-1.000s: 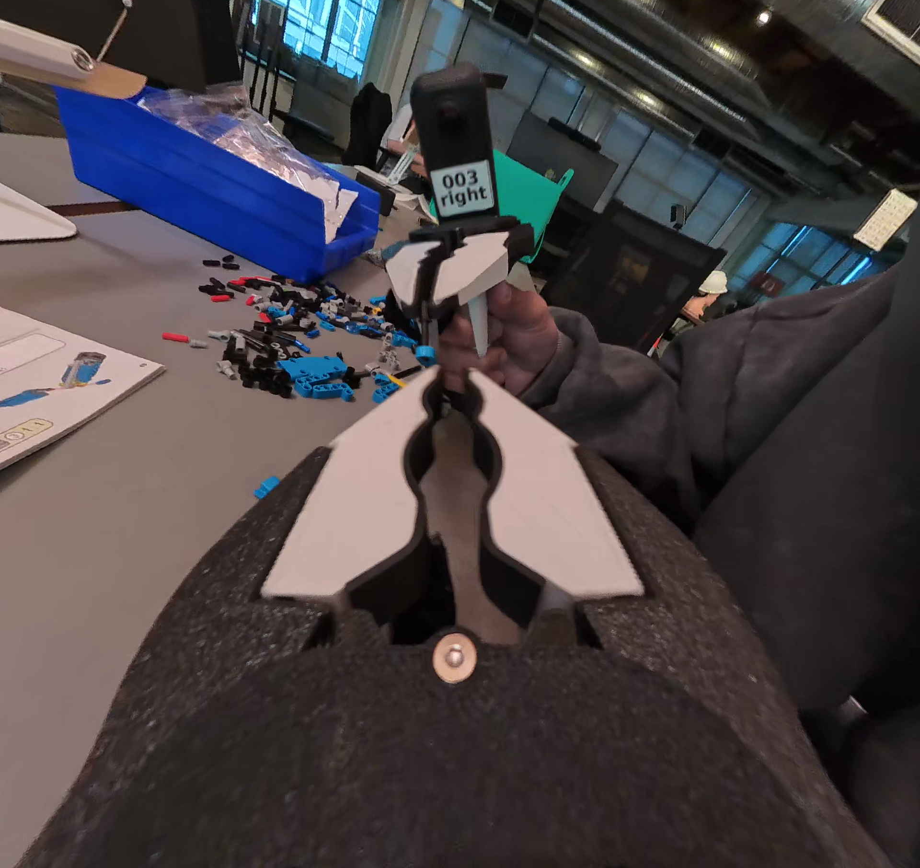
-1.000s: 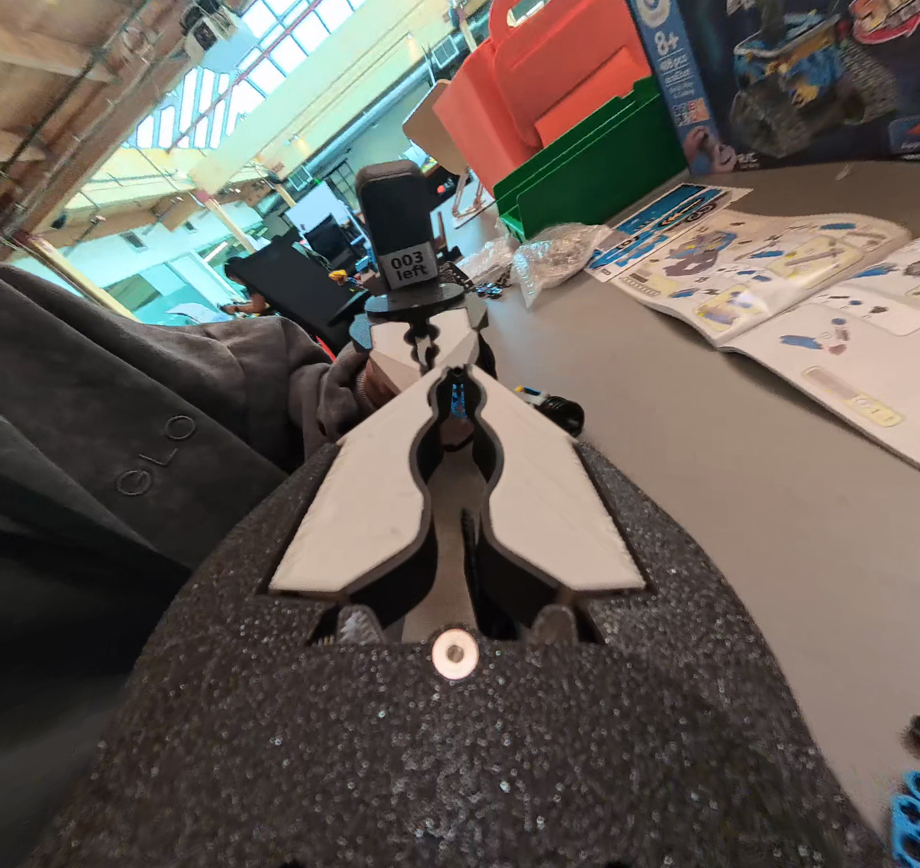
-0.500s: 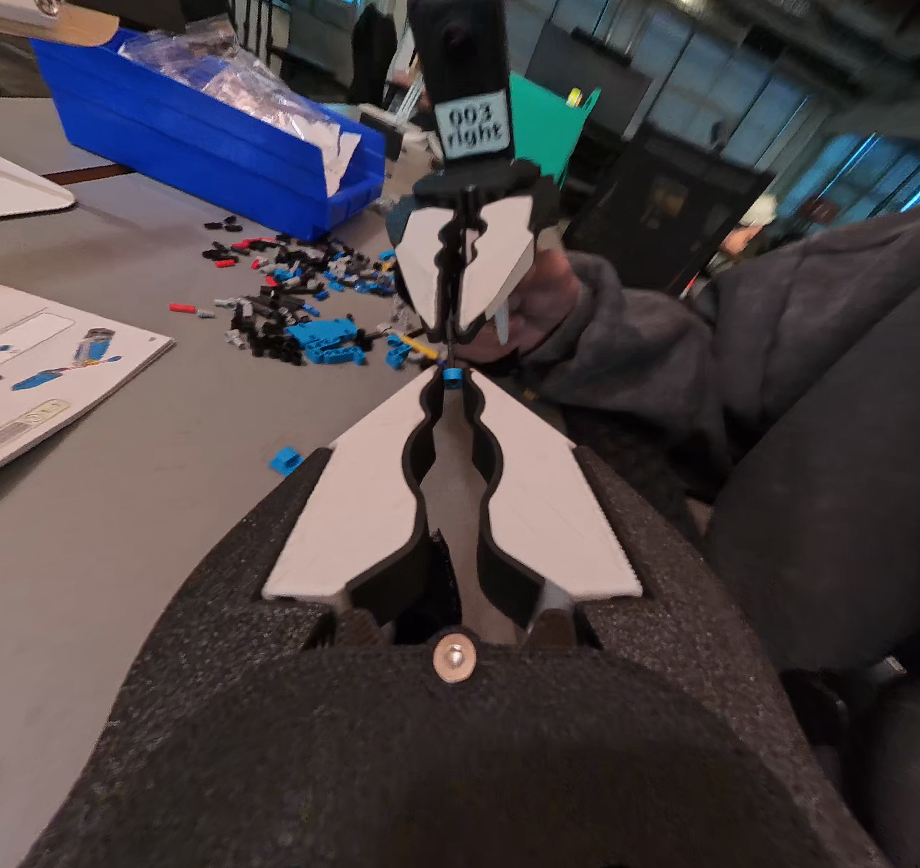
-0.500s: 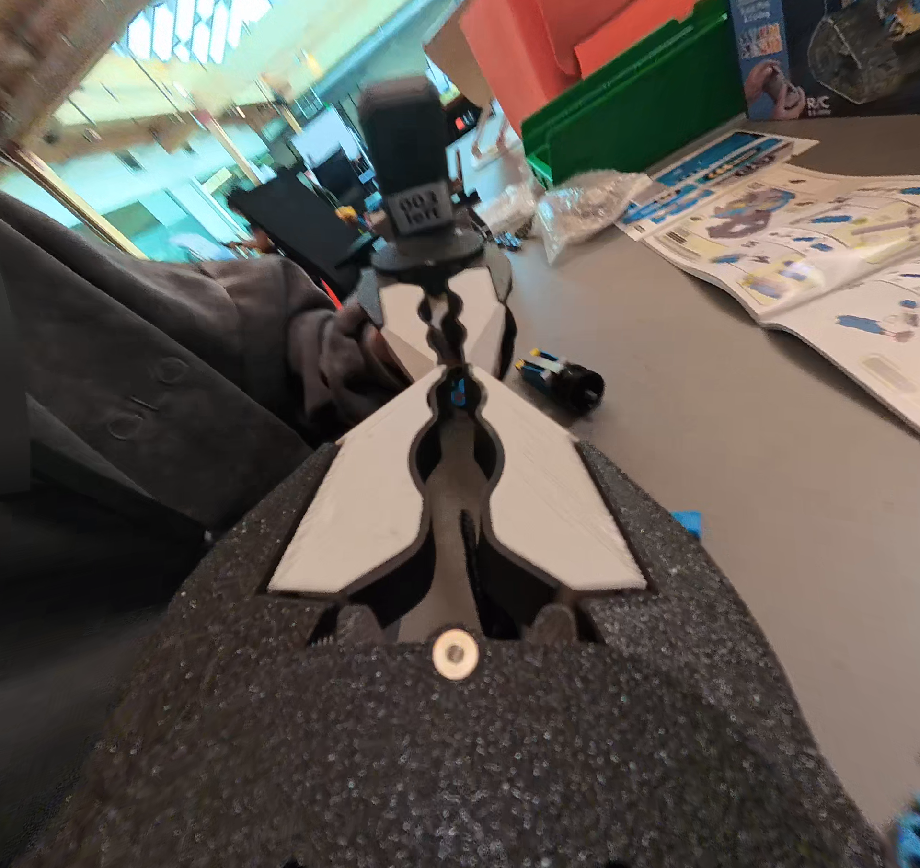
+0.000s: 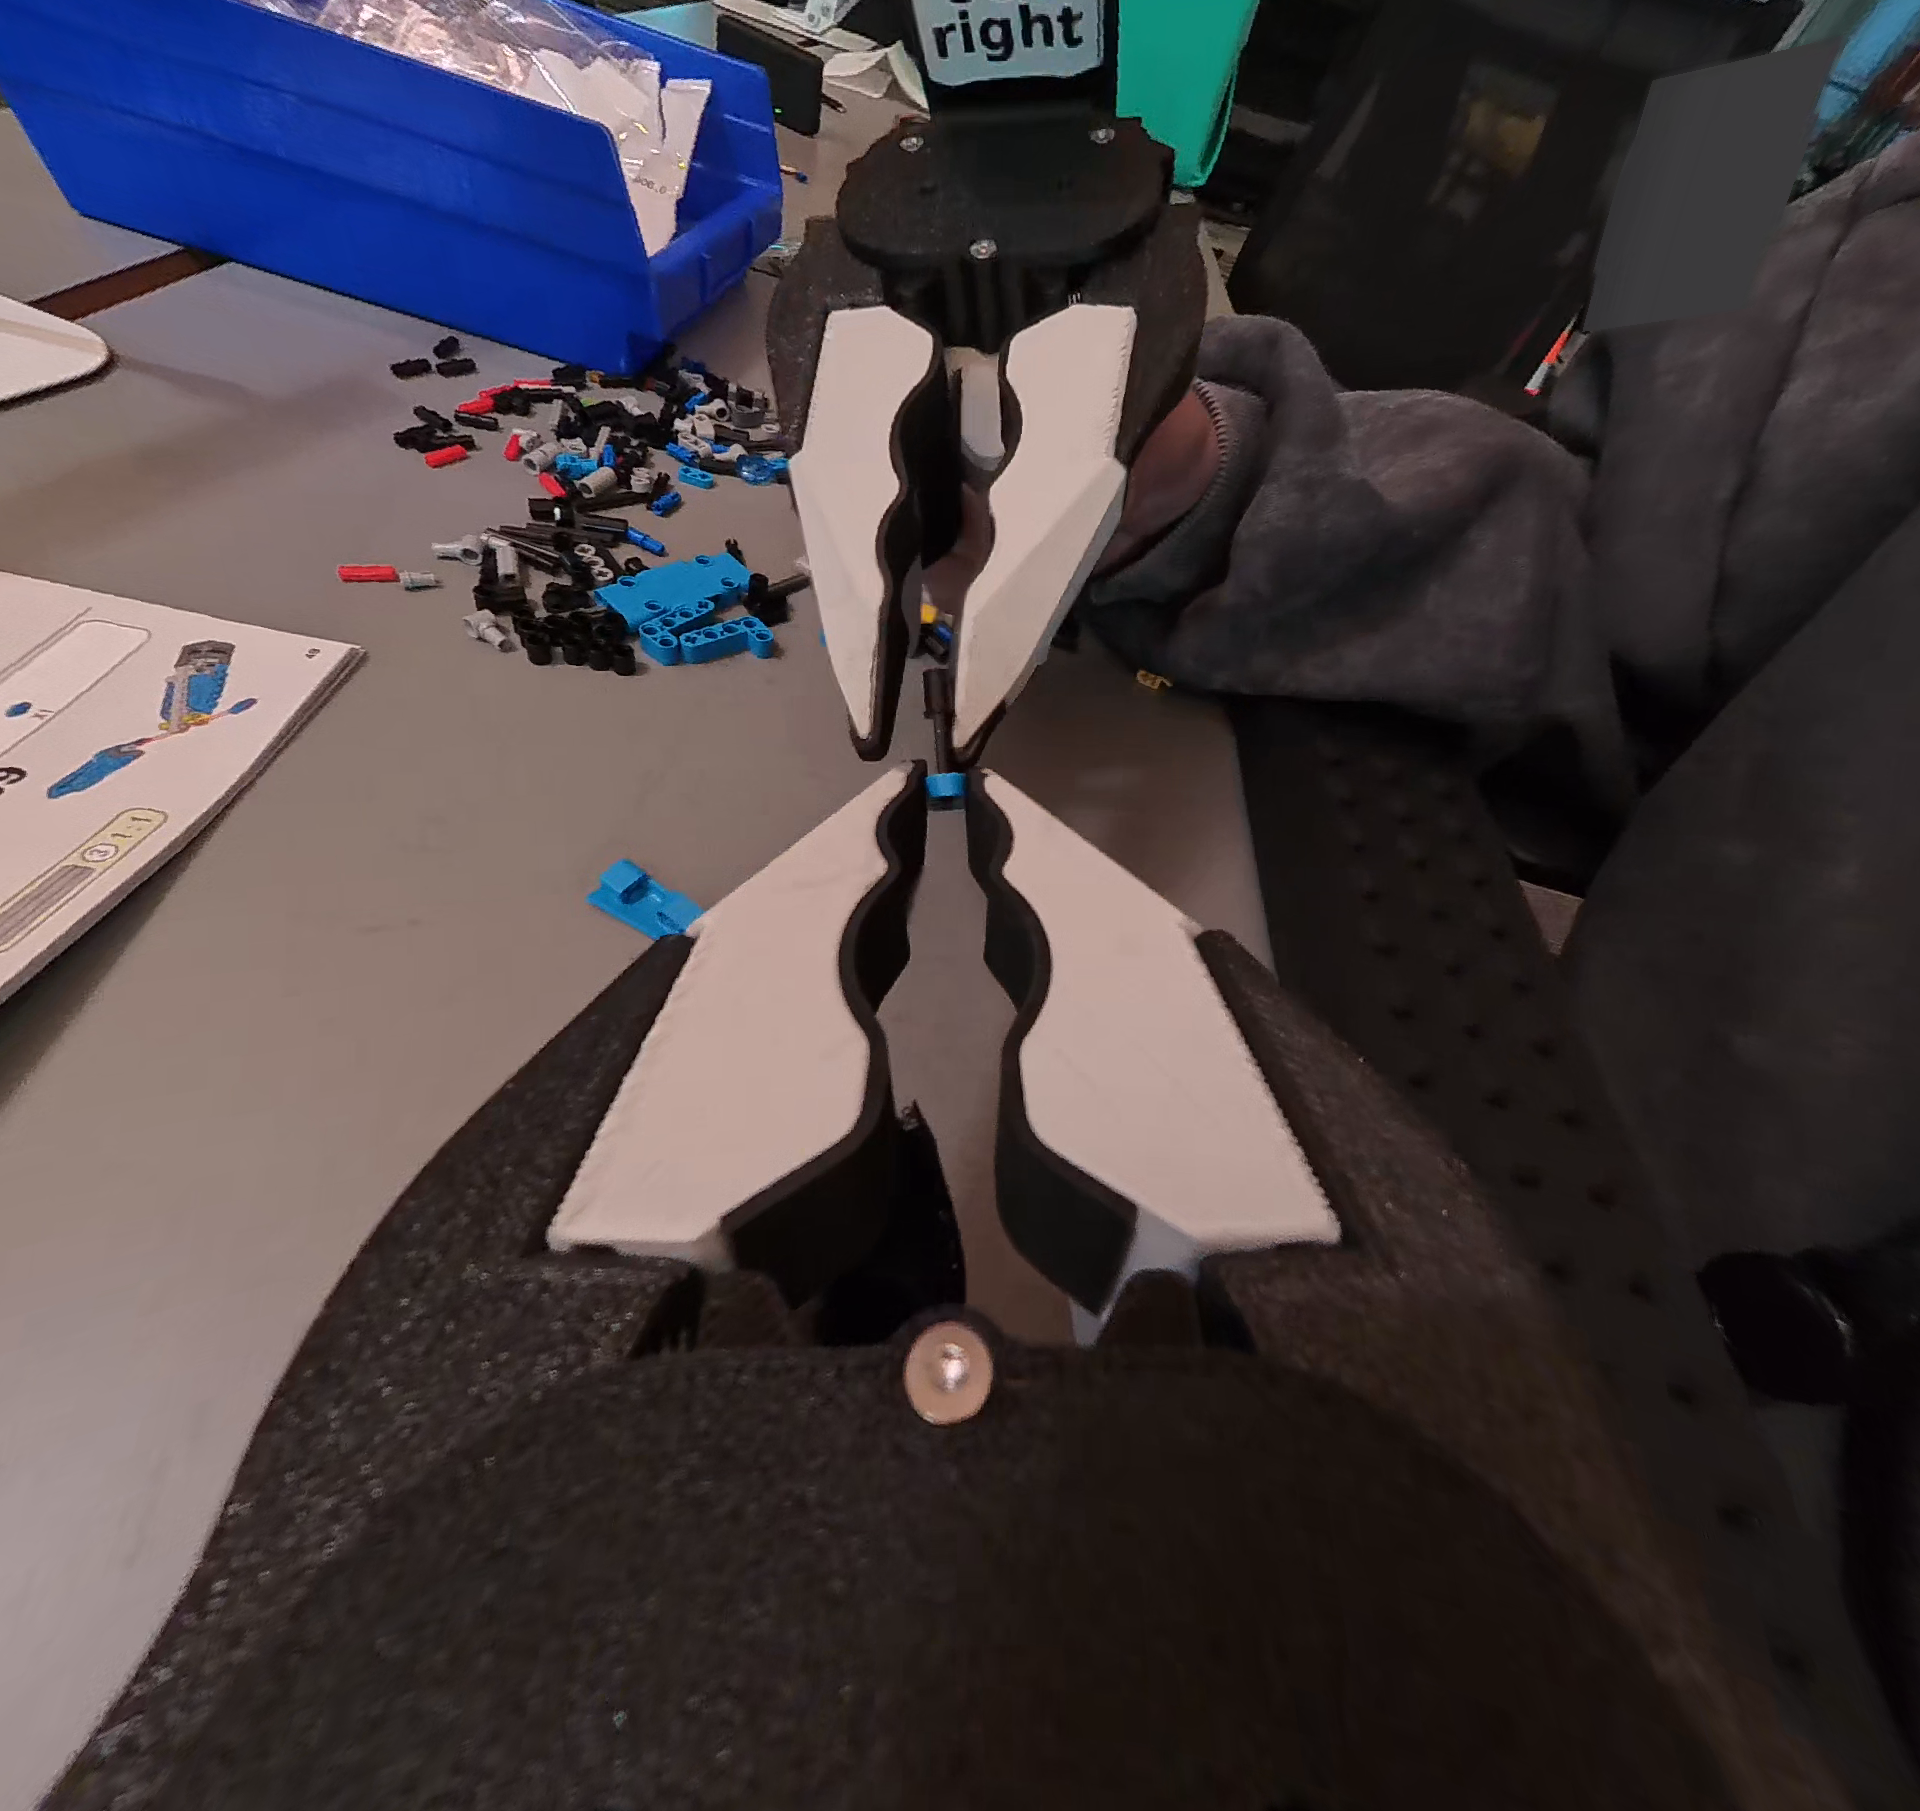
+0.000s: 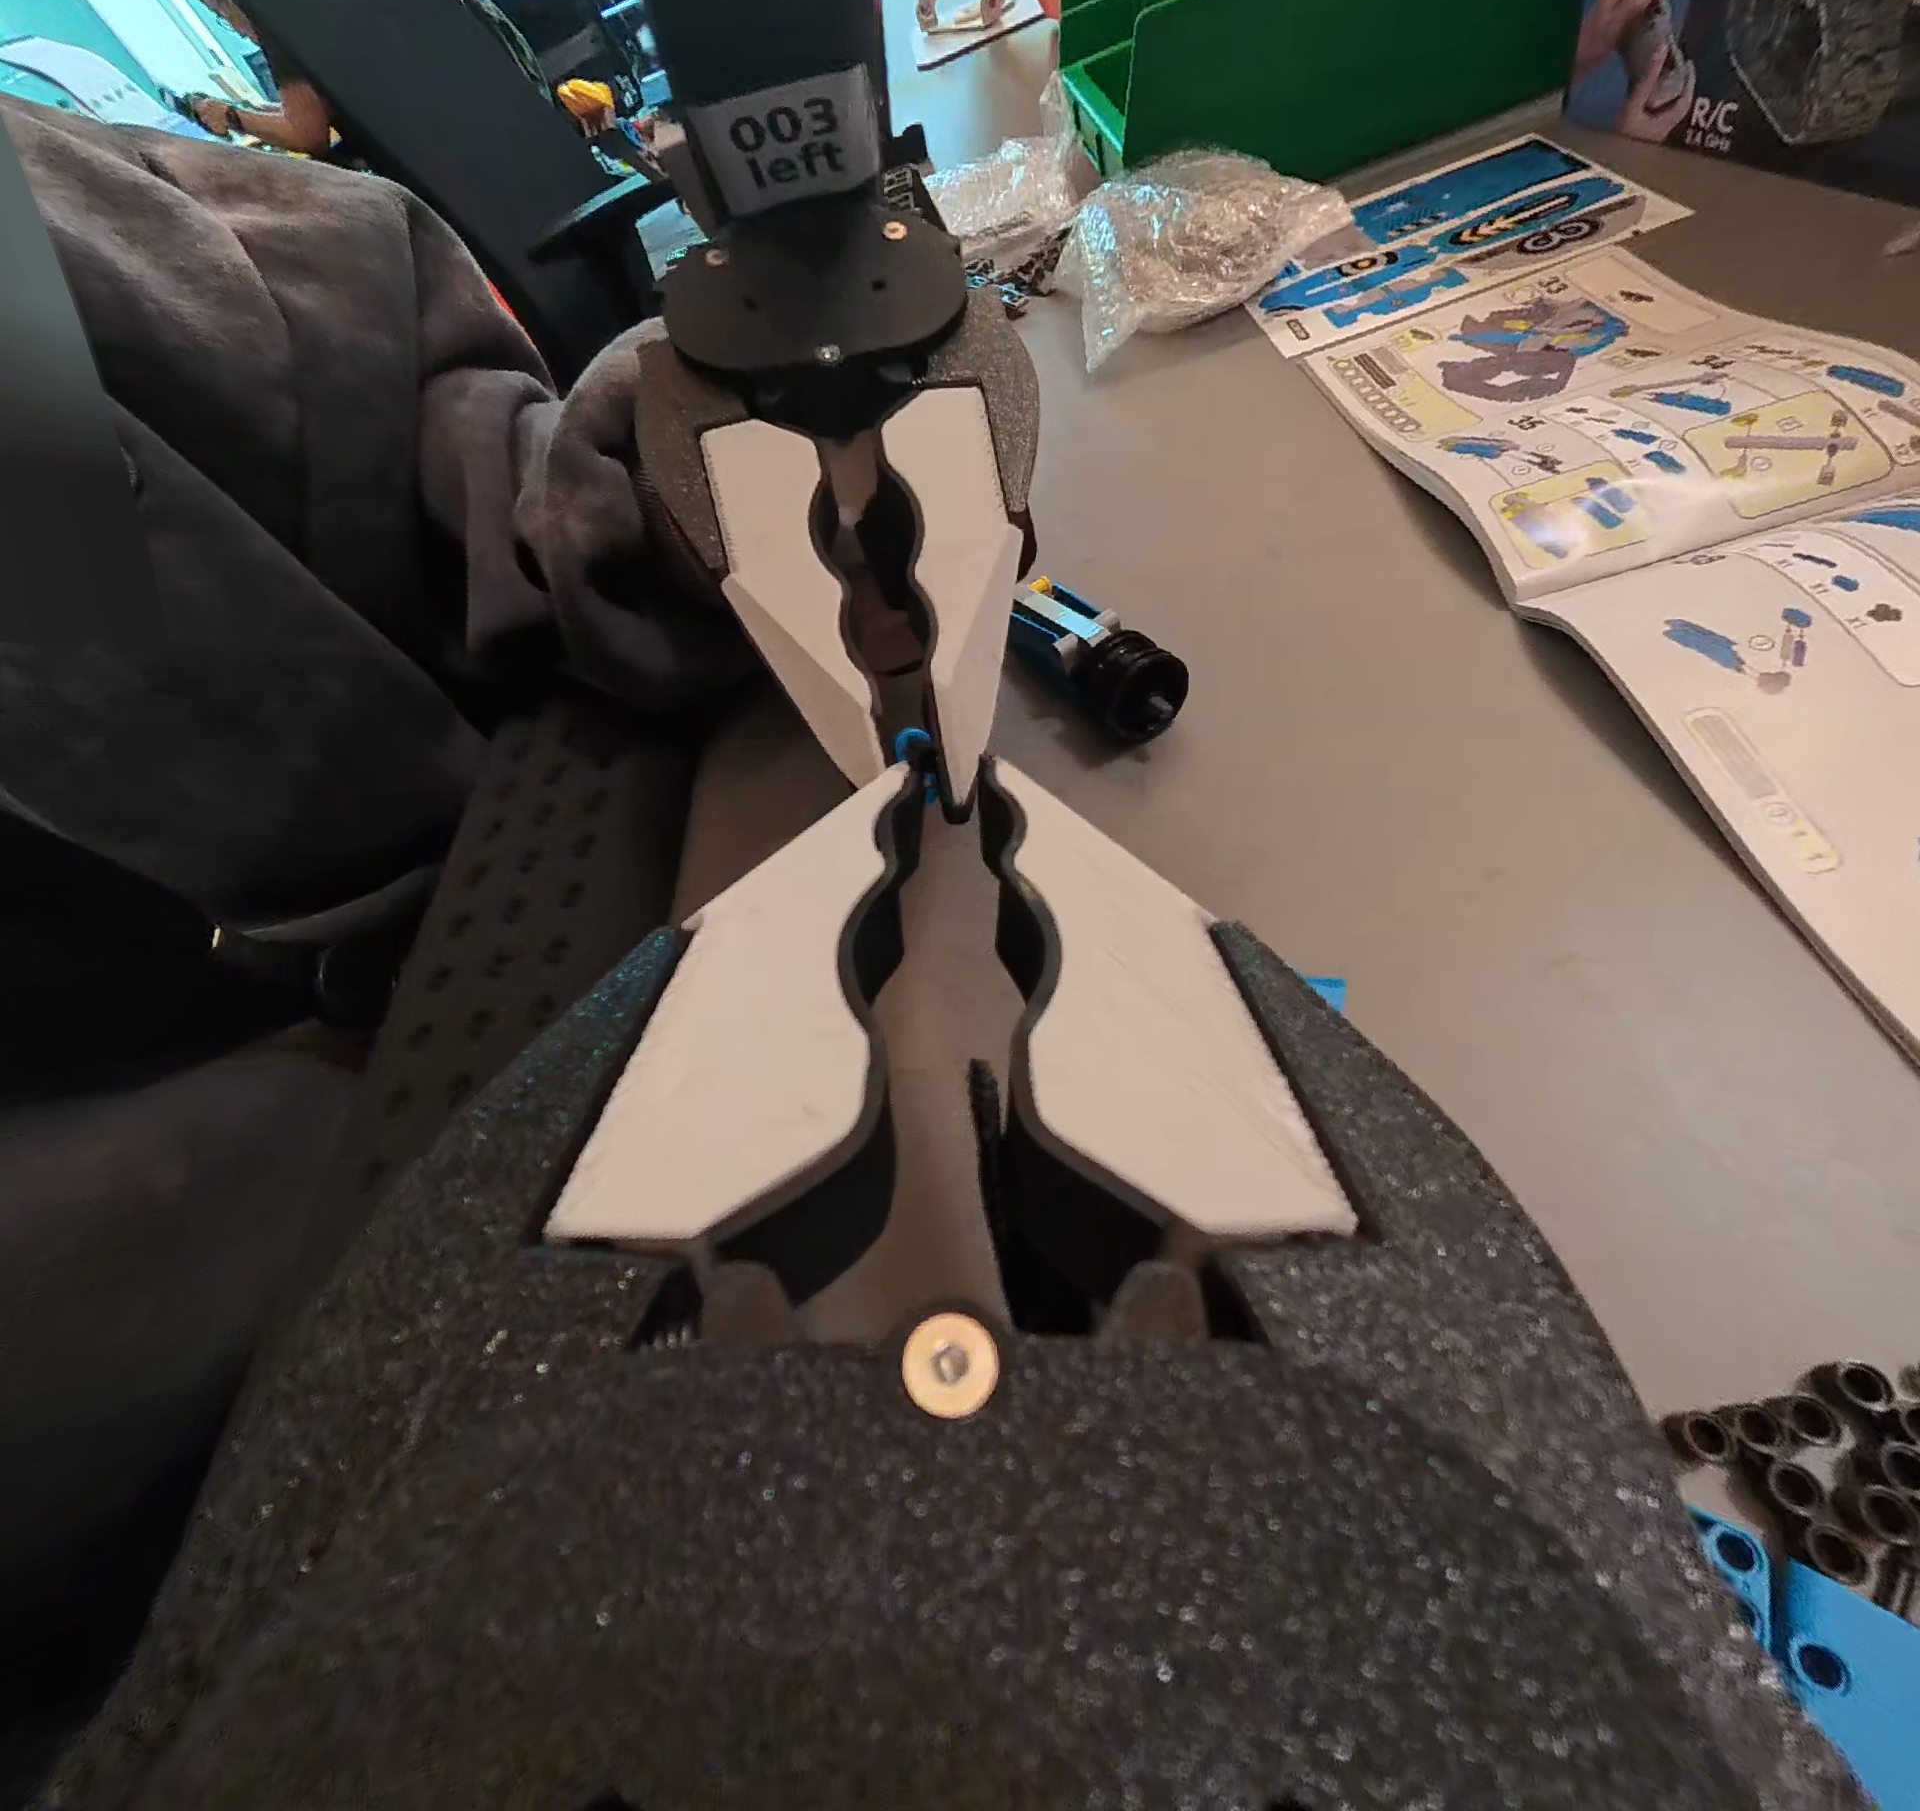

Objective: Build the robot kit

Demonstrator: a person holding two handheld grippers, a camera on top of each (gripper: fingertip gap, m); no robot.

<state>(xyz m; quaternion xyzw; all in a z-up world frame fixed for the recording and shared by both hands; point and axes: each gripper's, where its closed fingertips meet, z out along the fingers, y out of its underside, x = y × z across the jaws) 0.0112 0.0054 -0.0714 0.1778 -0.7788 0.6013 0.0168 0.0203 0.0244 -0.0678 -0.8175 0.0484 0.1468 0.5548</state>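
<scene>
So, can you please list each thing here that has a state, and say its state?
left claw: shut on small blue piece
right claw: shut on thin black pin
instruction booklet: open, flat on table
blue bin: open, holds plastic bags
clear plastic bag: crumpled, on table
loose small parts: scattered on table
blue and black assembly: lying on its side

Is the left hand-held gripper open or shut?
Shut. The left hand-held gripper pinches a small blue piece between its fingertips, which nearly meet.
</scene>
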